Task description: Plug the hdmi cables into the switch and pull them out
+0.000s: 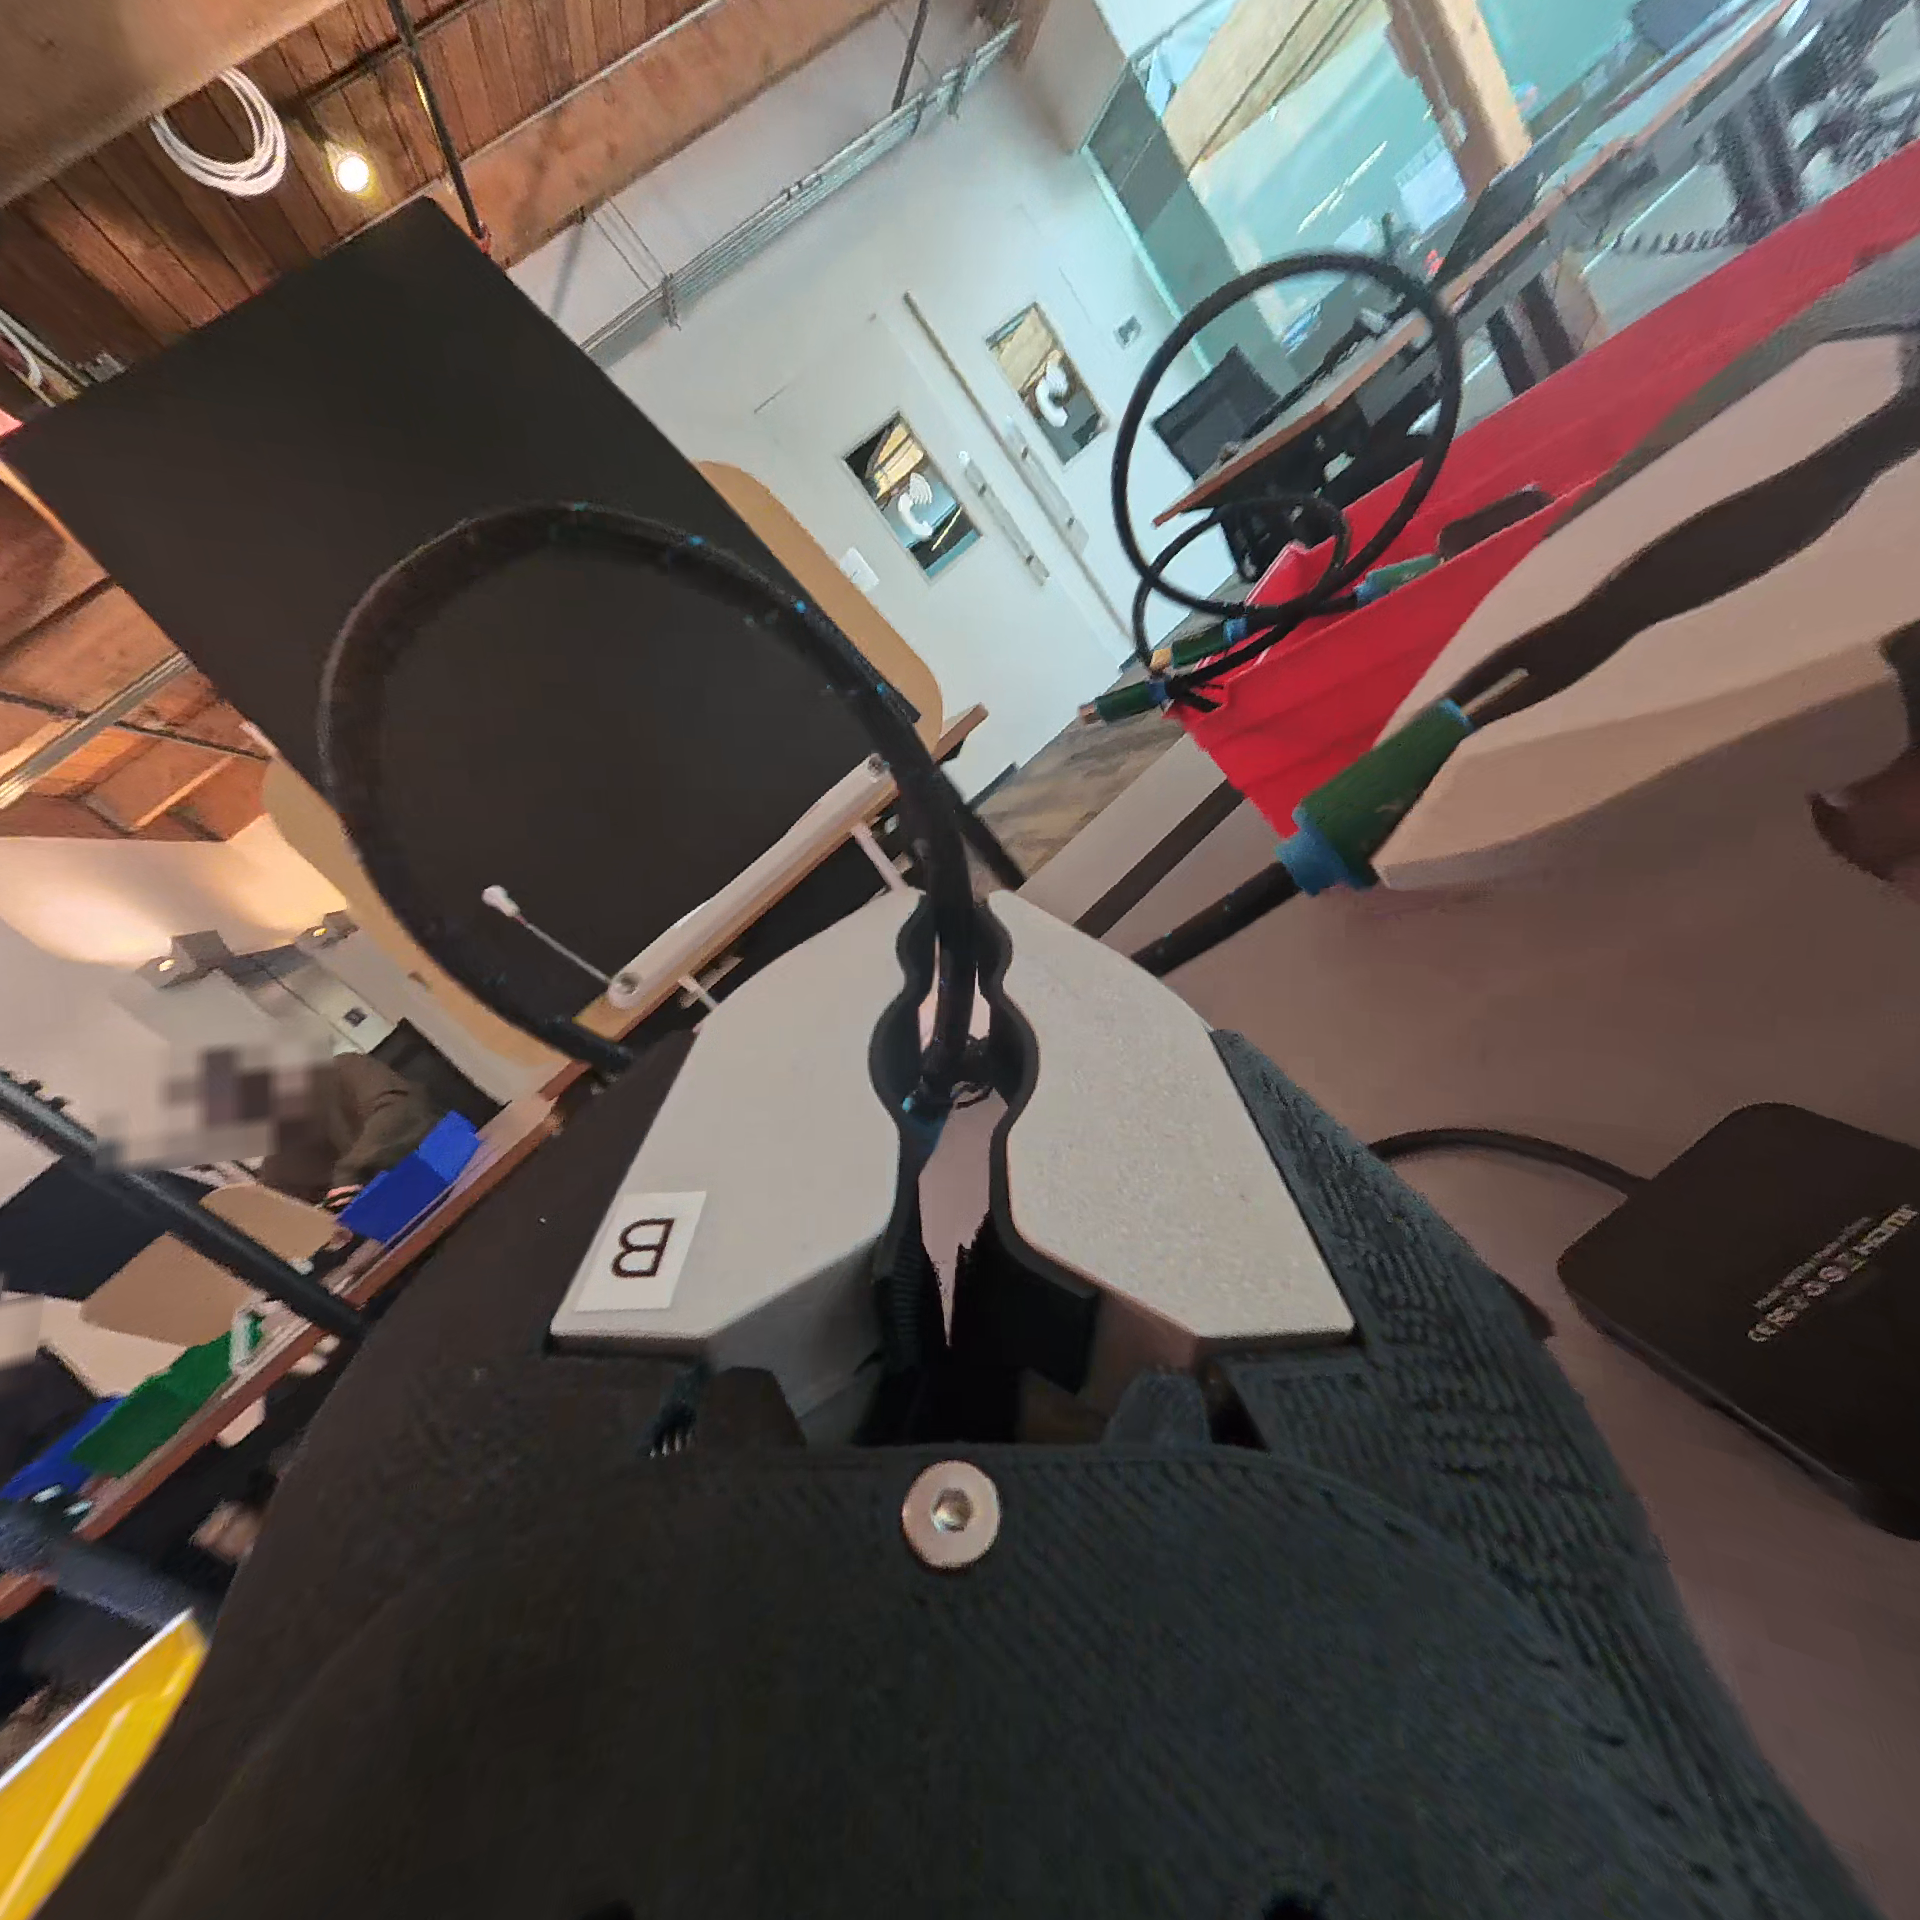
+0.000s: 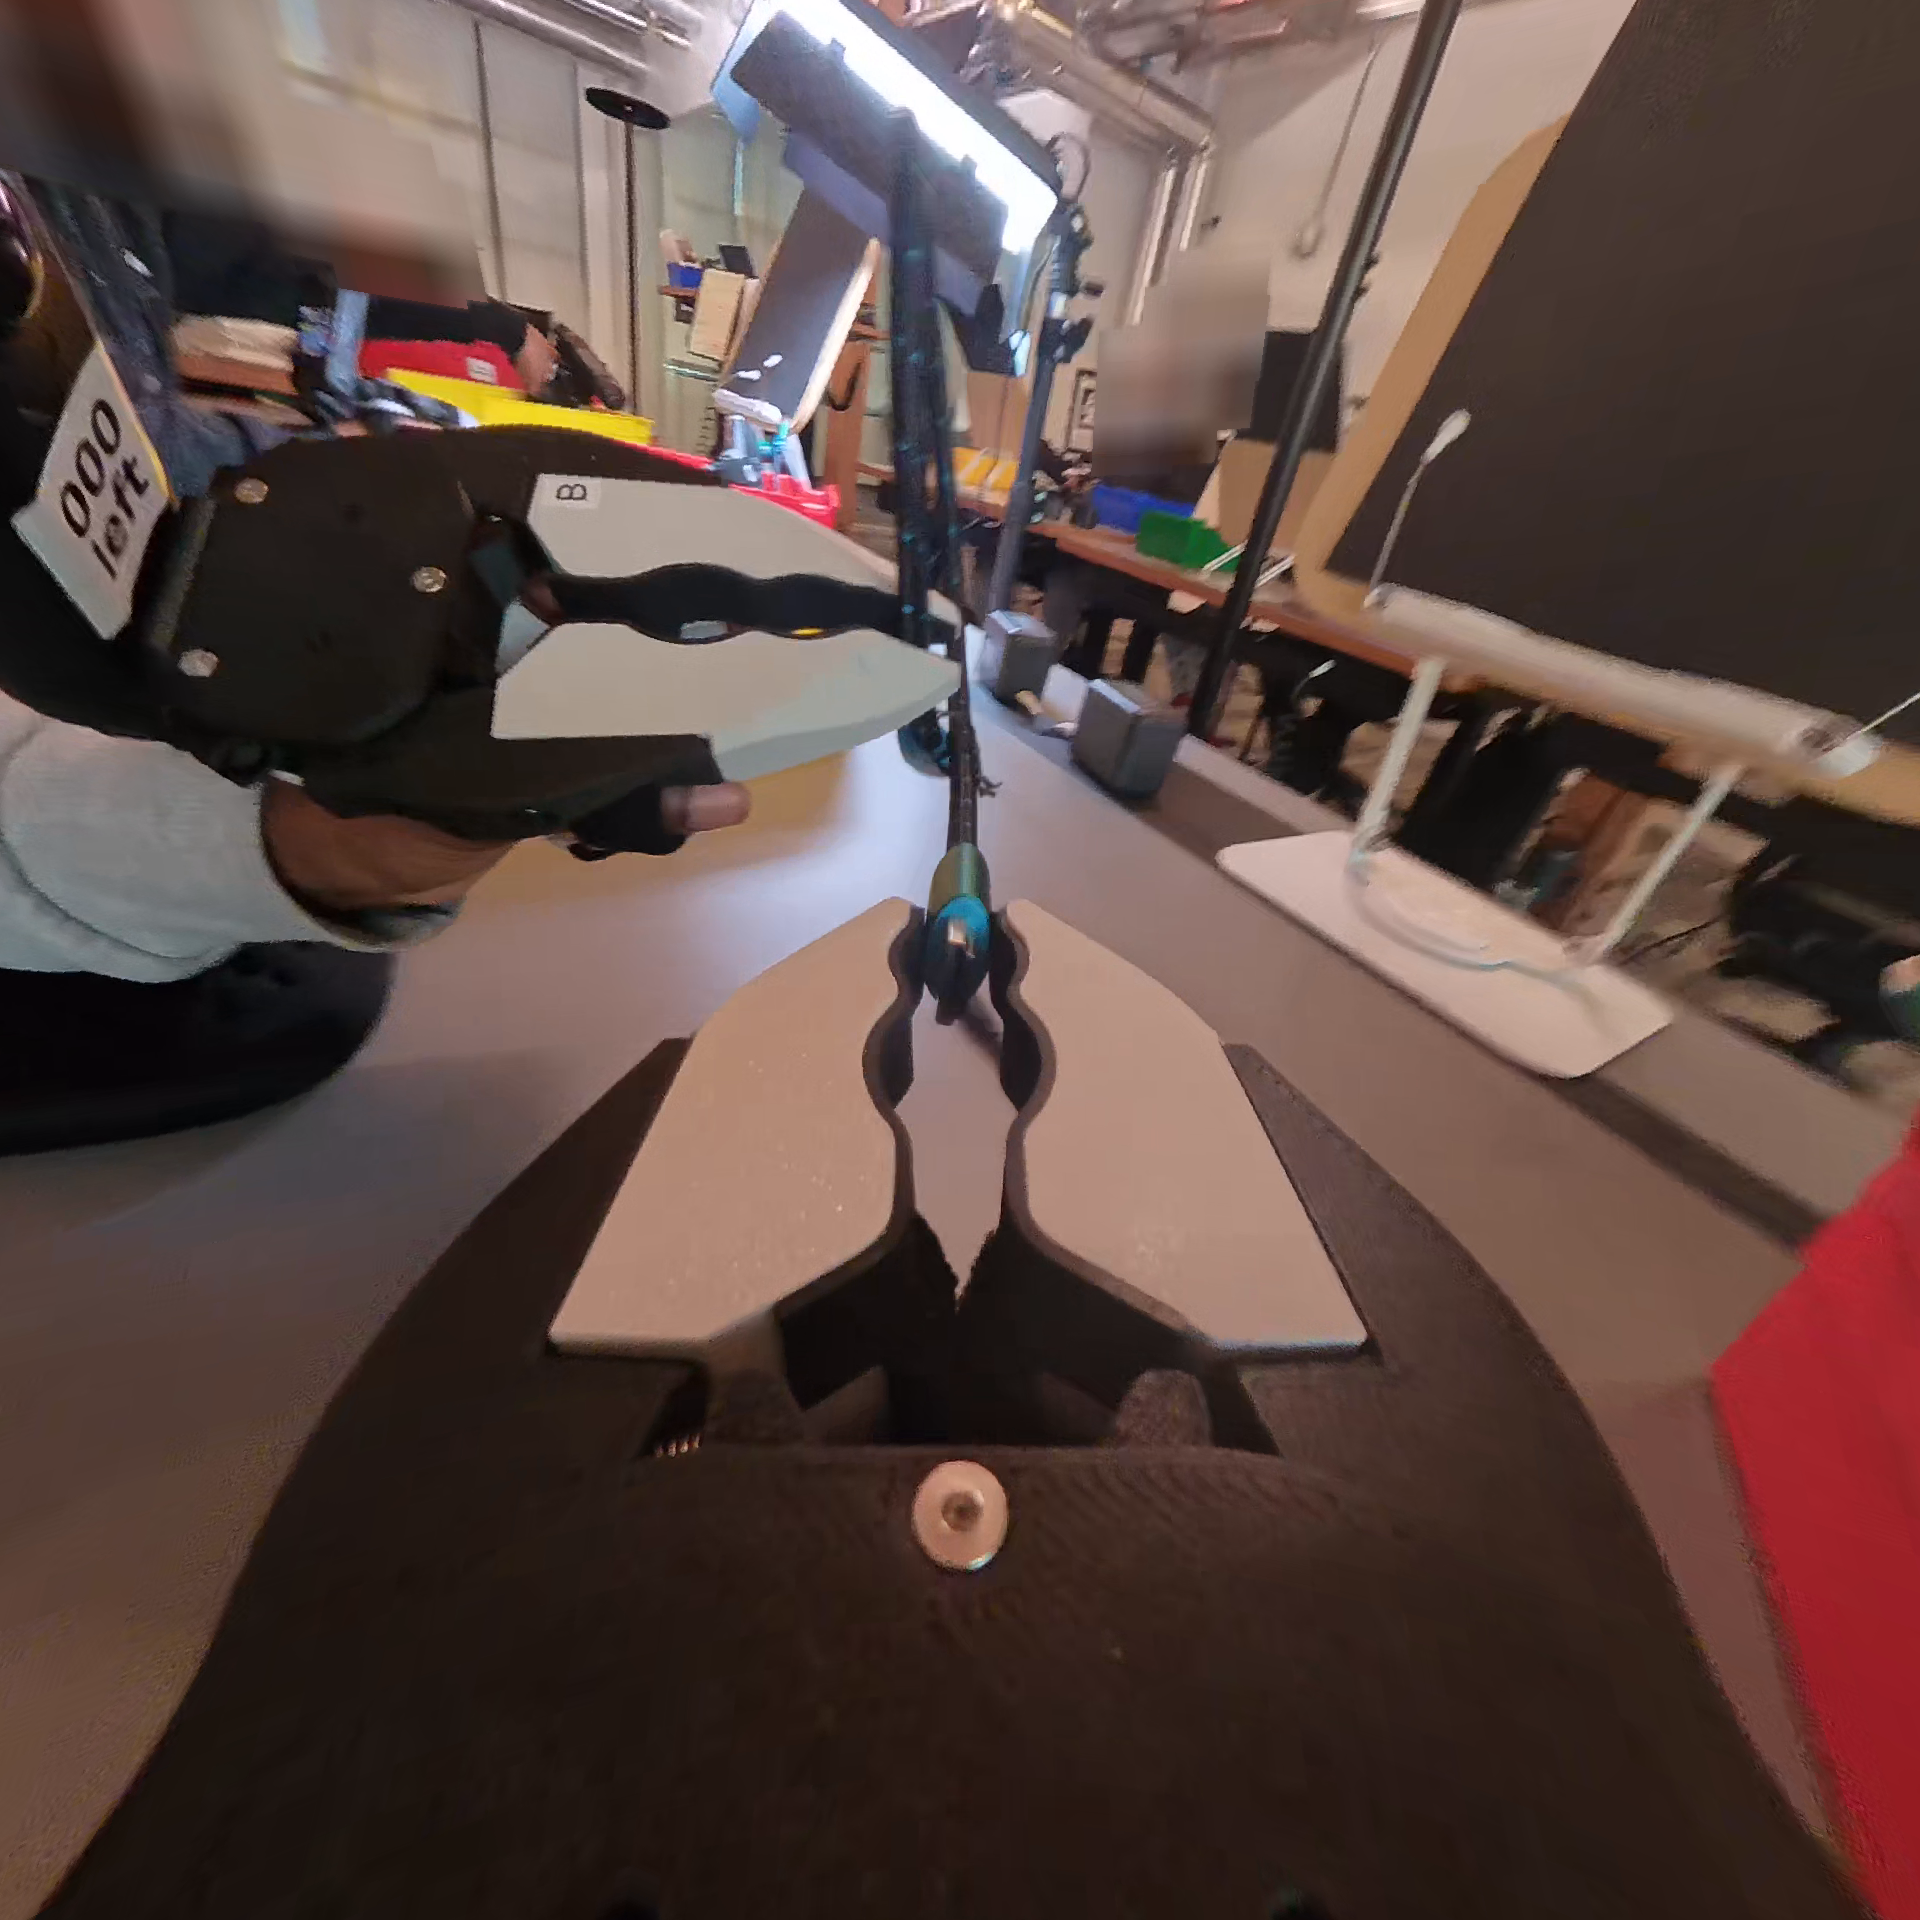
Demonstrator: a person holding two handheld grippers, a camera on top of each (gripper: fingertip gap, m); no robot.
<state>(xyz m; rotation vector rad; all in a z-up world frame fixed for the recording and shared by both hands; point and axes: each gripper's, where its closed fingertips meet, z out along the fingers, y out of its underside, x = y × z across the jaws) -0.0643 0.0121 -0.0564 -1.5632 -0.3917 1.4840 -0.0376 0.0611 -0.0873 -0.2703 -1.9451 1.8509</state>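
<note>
Taut cable (image 2: 971,769) across seemingly open tabletop (image 2: 520,1091)

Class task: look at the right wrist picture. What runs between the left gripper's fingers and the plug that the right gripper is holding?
In the right wrist view, a black braided HDMI cable spans it, from the left gripper down to the green plug pinched in the right gripper.
</note>
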